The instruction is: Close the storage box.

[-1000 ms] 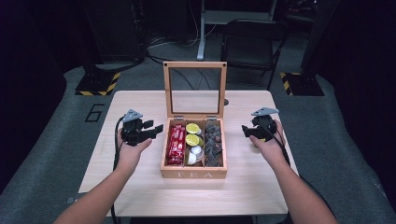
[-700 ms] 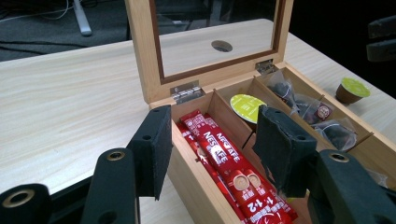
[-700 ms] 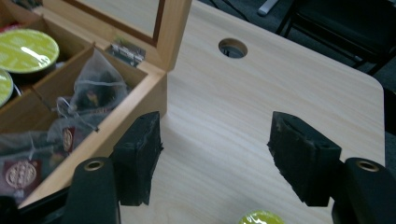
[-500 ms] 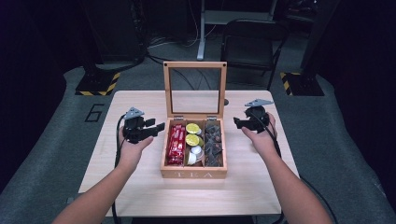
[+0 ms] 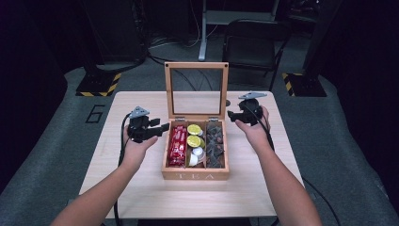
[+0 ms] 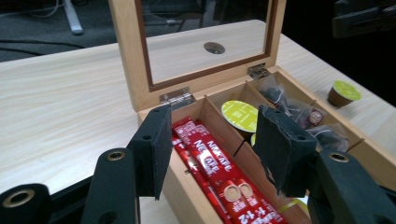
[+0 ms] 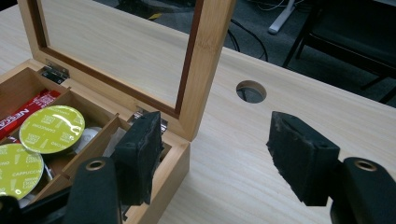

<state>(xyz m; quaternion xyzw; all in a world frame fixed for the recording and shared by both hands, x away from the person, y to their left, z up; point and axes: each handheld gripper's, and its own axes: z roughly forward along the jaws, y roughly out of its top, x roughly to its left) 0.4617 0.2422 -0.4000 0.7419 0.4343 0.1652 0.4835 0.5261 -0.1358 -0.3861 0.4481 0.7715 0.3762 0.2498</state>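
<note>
- High view: wooden tea box (image 5: 195,175) sits mid-worktop (image 5: 141,197), roughly square. "TEA" front faces the person; glass lid (image 5: 196,90) stands upright at the far edge, hinges away from the person. Three compartments run front to back: red stick packets (image 5: 177,145) left, lime-topped capsules (image 5: 194,135) middle, dark tea bags (image 5: 216,143) right.
- High view: left gripper (image 5: 162,128) hovers just left of the box, pointing at it; right gripper (image 5: 230,114) hovers by the back right corner, pointing left.
- Left gripper view: fingers (image 6: 152,149) apart, nothing between them, aimed over the red packets, which lie lengthwise along their slot. A loose capsule (image 6: 343,93) sits on the worktop beyond the box.
- Right gripper view: fingers (image 7: 137,156) apart and empty, straddling the box's back corner beside the lid frame; a round hole (image 7: 251,91) in the worktop lies beyond.
</note>
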